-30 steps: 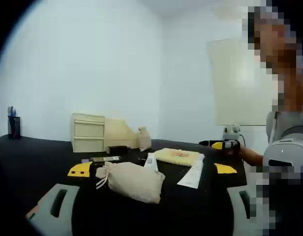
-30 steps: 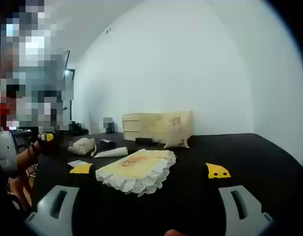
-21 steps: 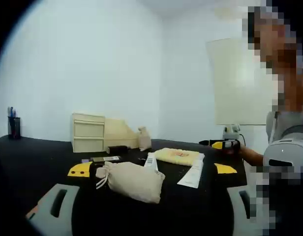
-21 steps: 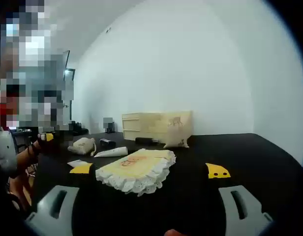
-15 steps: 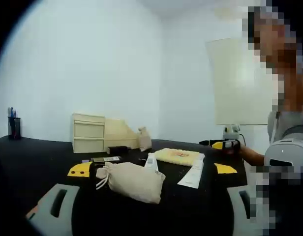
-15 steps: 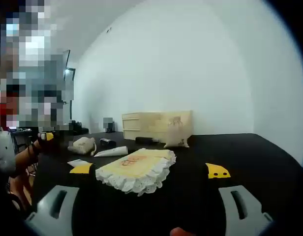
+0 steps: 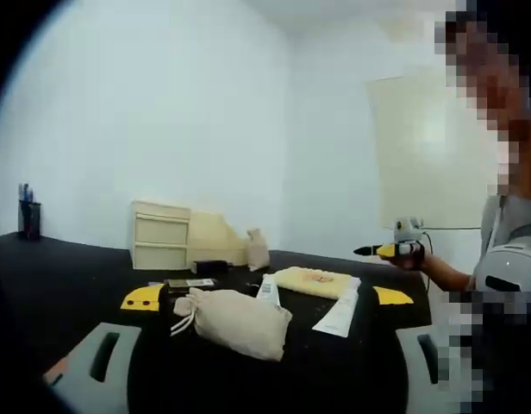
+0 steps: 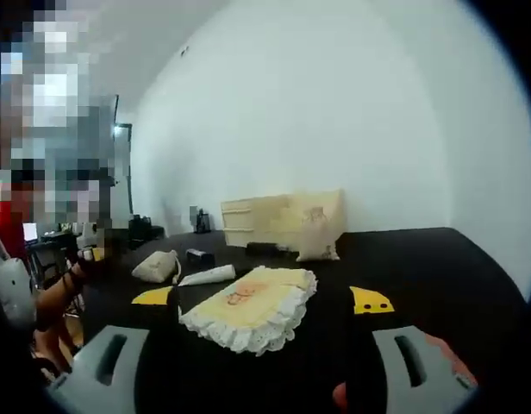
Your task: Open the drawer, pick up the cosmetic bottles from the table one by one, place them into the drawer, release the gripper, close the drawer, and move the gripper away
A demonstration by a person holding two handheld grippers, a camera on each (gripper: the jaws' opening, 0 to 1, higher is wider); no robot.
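Both views sit low over the black surface point(image 7: 59, 285), looking along it toward the far edge by the wall. Both share the cream drawer unit point(image 7: 160, 235) point(image 8: 253, 221), drawstring pouch point(image 7: 235, 321) point(image 8: 158, 266) and lace-trimmed cloth point(image 7: 313, 279) point(image 8: 253, 306), seen from opposite ends.

On the worktop point(image 7: 67, 285), a drawstring pouch point(image 7: 235, 321) lies in front, a tube point(image 7: 266, 291) and frilled cloth point(image 7: 315, 279) just beyond it, and a drawer unit point(image 7: 160, 235) at the back by the wall.

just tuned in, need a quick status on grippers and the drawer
Both hand-held grippers open, empty. Drawer unit shut, untouched. Cloth pouch and white tube lie between left hand-held gripper and drawers.
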